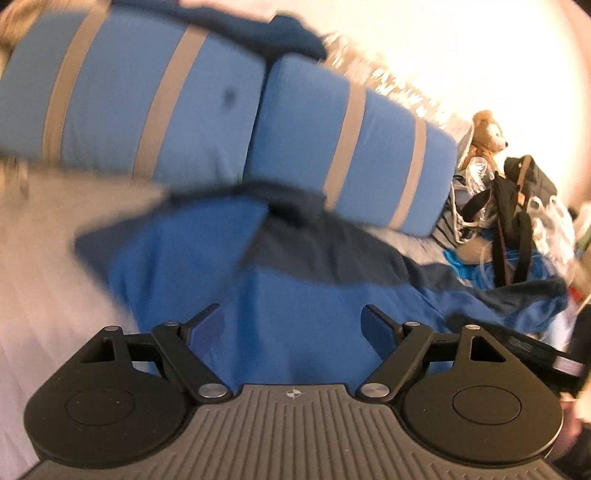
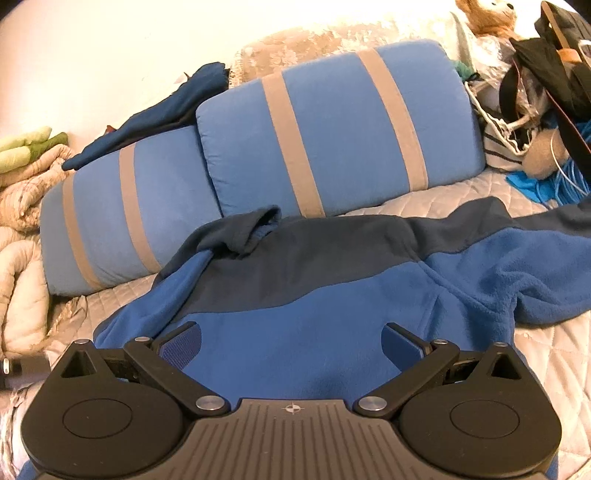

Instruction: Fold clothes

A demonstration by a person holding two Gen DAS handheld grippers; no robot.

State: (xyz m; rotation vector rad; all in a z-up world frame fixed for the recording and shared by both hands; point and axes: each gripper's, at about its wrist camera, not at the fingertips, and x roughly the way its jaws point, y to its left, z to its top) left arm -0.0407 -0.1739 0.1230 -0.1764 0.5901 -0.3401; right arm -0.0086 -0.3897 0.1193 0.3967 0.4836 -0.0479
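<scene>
Blue pads line the fingers of both tools, and both sets of jaws stand spread wide with nothing between them. The left gripper (image 1: 291, 325) hangs over the two-tone blue fleece jacket (image 1: 280, 314), its fingers apart above the bright blue cloth; whether they touch it cannot be told, as that view is blurred. The right gripper (image 2: 291, 341) is likewise wide open above the same fleece jacket (image 2: 332, 295), gripping nothing.

The jacket lies spread on the pale quilted bedcover (image 2: 546, 354), near the cameras. Its body is bright blue with a dark navy band across the far part. One sleeve (image 2: 240, 236) lies bunched at the far left, its navy cuff curled against the pillows; the other sleeve trails away to the right, rumpled.

Just beyond the jacket lie two light blue pillows with grey stripes (image 2: 332, 125), side by side. A brown teddy bear (image 2: 487, 14) sits at the far right.
</scene>
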